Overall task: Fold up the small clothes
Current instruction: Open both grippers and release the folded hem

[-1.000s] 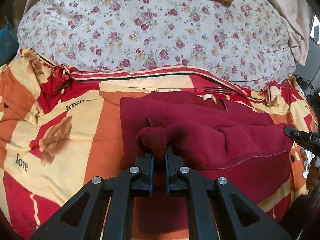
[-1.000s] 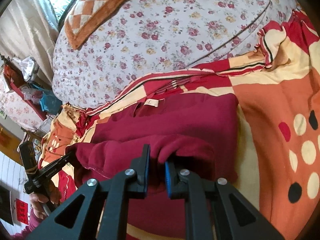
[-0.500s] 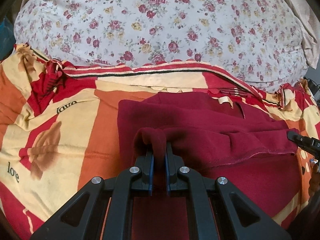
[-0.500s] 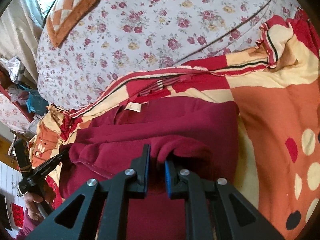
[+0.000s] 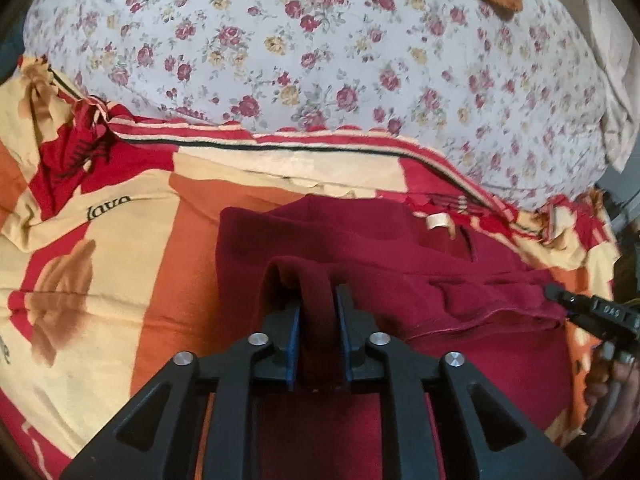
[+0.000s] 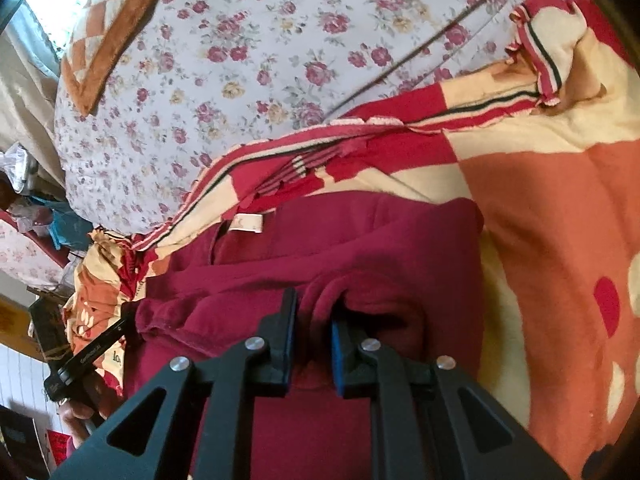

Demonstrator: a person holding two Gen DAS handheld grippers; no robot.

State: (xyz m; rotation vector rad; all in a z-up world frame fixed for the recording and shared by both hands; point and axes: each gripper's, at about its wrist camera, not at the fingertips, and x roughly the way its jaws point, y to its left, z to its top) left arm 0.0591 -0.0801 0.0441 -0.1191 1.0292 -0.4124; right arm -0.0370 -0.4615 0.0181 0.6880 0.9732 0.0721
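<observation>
Garment: a dark red fleece top lies on the blanket, folded edge doubled over its lower part, directly ahead of both grippers.
Left gripper: jaws nearly together, clamped on a bunched fold of the garment's left side; fabric fills the gap.
Right gripper: jaws have just been opening a little; a fold of the garment's right side sits between the blue pads, which press on it.
Label: a pale tag at the garment's far edge, beyond the right gripper and to its left.
Blanket: orange, cream and red, under the garment, spreading to both sides.
Quilt: flowered, beyond the blanket.
Cushion: checked brown, far left on the quilt.
</observation>
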